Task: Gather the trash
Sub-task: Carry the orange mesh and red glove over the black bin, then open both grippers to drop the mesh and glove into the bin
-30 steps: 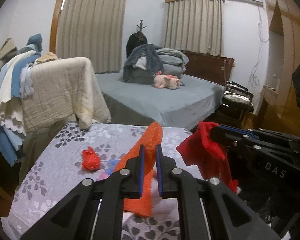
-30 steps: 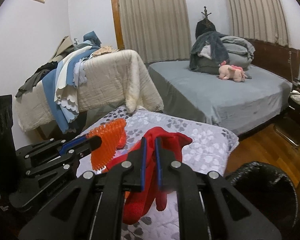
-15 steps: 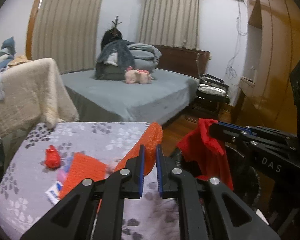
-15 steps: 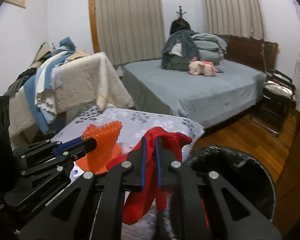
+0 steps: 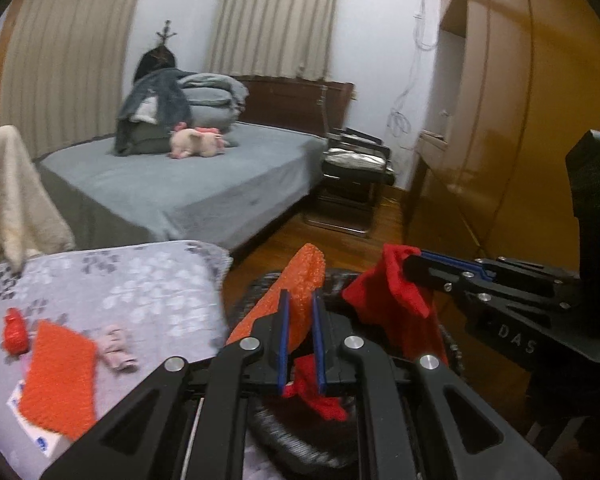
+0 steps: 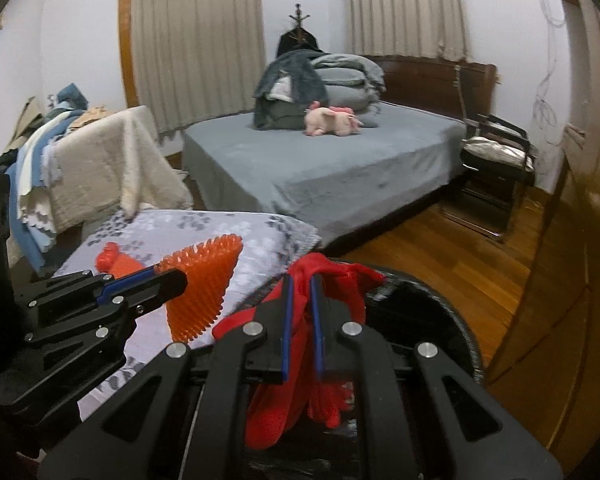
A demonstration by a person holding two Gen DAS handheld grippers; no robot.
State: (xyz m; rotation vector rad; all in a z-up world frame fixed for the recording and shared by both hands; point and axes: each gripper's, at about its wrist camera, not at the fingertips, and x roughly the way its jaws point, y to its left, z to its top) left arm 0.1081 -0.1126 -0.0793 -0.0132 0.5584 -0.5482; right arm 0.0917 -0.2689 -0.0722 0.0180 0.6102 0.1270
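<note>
Orange spiky sheet (image 5: pixel 300 300) clamped in the left gripper (image 5: pixel 300 344), red cloth (image 6: pixel 300 320) in the right gripper (image 6: pixel 300 336); released off-centre, either could snag the black bin's rim (image 6: pixel 452 312) and spill

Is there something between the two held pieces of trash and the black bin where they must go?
Nothing visible blocks them. The left tongs hold the orange spiky piece and the right tongs hold the red cloth, both hanging at the open black bin, whose mouth is uncovered.
</note>
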